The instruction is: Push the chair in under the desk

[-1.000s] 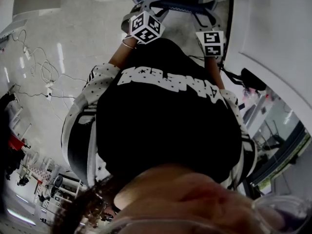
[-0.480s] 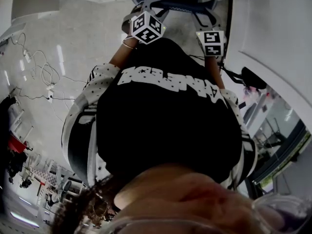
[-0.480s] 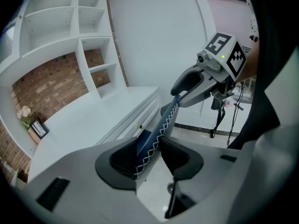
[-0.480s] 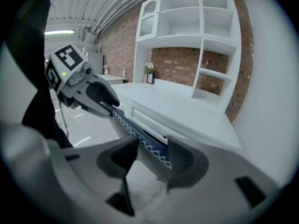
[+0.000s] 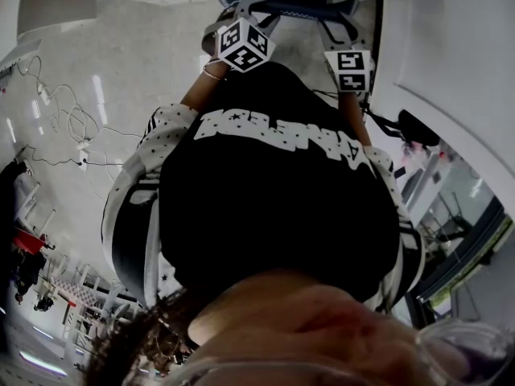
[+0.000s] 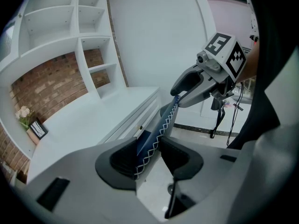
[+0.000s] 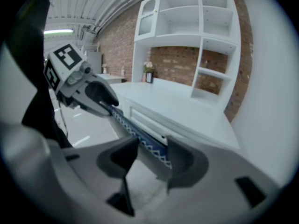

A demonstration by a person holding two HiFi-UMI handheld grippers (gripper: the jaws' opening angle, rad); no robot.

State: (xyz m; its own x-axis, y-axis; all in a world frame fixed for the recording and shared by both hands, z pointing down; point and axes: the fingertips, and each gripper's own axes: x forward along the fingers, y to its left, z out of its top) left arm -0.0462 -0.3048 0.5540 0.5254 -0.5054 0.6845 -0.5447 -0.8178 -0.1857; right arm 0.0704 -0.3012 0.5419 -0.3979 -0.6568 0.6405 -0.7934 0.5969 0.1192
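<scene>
The chair back [image 6: 161, 125] is a dark blue edge with white zigzag stitching. It runs between the jaws of my left gripper [image 6: 148, 155], which is shut on it. My right gripper [image 6: 180, 94] clamps the same edge further along. In the right gripper view the chair back [image 7: 135, 132] sits between the jaws of my right gripper [image 7: 152, 155], with my left gripper [image 7: 110, 104] gripping it at the upper left. The white desk [image 6: 88, 125] stands just beyond the chair. In the head view both grippers [image 5: 240, 10] [image 5: 338, 18] hold the chair back [image 5: 298, 8] at the top, past the person's dark shirt.
White shelves [image 7: 205, 27] on a brick wall rise over the desk [image 7: 187, 111]. A flower pot [image 6: 23, 115] and a small frame [image 6: 38, 129] stand on the desk's far end. Cables [image 5: 72, 127] lie on the pale floor to the left.
</scene>
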